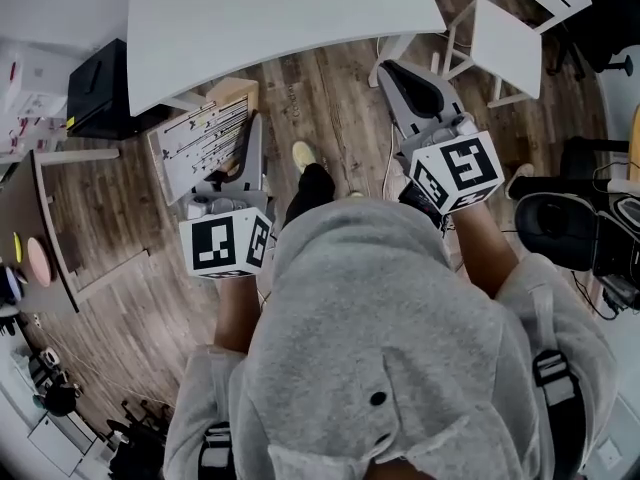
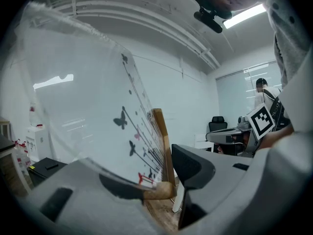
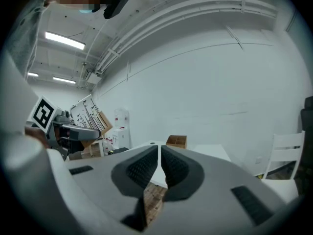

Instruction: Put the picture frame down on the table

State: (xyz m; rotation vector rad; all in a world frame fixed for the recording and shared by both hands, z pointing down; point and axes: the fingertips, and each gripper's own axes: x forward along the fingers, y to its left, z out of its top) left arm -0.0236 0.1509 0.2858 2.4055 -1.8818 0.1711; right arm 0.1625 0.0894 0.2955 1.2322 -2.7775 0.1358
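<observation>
The picture frame point(image 1: 200, 138) is a white panel with black butterflies and stems and a wooden edge. It is held upright in the air, in front of the near edge of the white table point(image 1: 280, 18). My left gripper point(image 1: 245, 153) is shut on its lower edge. In the left gripper view the picture frame point(image 2: 98, 121) fills the left half and its wooden corner sits between the jaws of the left gripper point(image 2: 166, 180). My right gripper point(image 1: 397, 76) is shut with nothing in it and points toward the table. In its own view the right gripper point(image 3: 160, 165) shows its ridged pads together.
A white chair point(image 1: 505, 38) stands right of the table. A black box point(image 1: 100, 88) sits on the wooden floor at the left. A black office chair point(image 1: 555, 228) is at the right. A small wooden box point(image 3: 176, 141) sits on a white table ahead.
</observation>
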